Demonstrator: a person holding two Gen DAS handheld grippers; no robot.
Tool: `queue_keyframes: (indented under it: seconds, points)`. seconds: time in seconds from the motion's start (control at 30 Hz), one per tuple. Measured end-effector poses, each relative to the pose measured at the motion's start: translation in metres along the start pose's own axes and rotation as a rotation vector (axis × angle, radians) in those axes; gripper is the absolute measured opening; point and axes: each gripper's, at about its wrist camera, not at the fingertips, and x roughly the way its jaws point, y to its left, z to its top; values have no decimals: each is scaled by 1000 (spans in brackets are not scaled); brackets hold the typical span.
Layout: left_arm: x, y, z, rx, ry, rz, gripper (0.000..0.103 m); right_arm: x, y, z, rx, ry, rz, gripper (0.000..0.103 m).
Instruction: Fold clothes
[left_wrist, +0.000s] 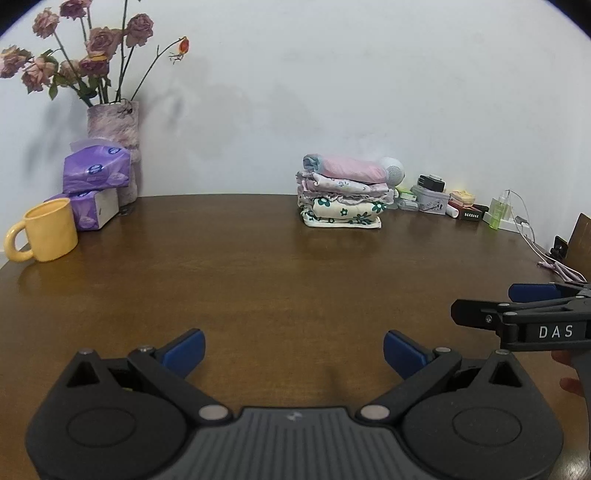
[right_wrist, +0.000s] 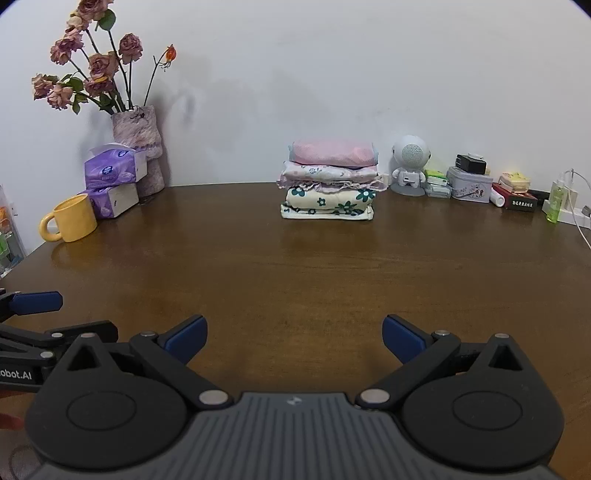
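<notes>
A stack of folded clothes sits at the back of the brown table near the wall: a pink piece on top, floral pieces below. It also shows in the right wrist view. My left gripper is open and empty, low over the table's near part. My right gripper is open and empty too, beside the left one. The right gripper shows side-on in the left wrist view. The left gripper shows at the left edge of the right wrist view.
A yellow mug, purple tissue packs and a vase of dried roses stand at the back left. A white robot-shaped speaker, tins, boxes, a green bottle and cables lie at the back right.
</notes>
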Motion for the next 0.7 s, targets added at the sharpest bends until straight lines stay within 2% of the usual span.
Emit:
queue_keyframes:
  seconds: [0.37, 0.53, 0.7]
  points:
    - [-34, 0, -38, 34, 0, 14, 103, -26, 22, -41, -13, 0, -4, 103]
    - [-42, 6, -59, 19, 22, 21, 103, -35, 34, -61, -22, 2, -13, 103]
    - [-56, 11, -75, 11, 2, 42, 103, -43, 40, -79, -1, -5, -9, 103]
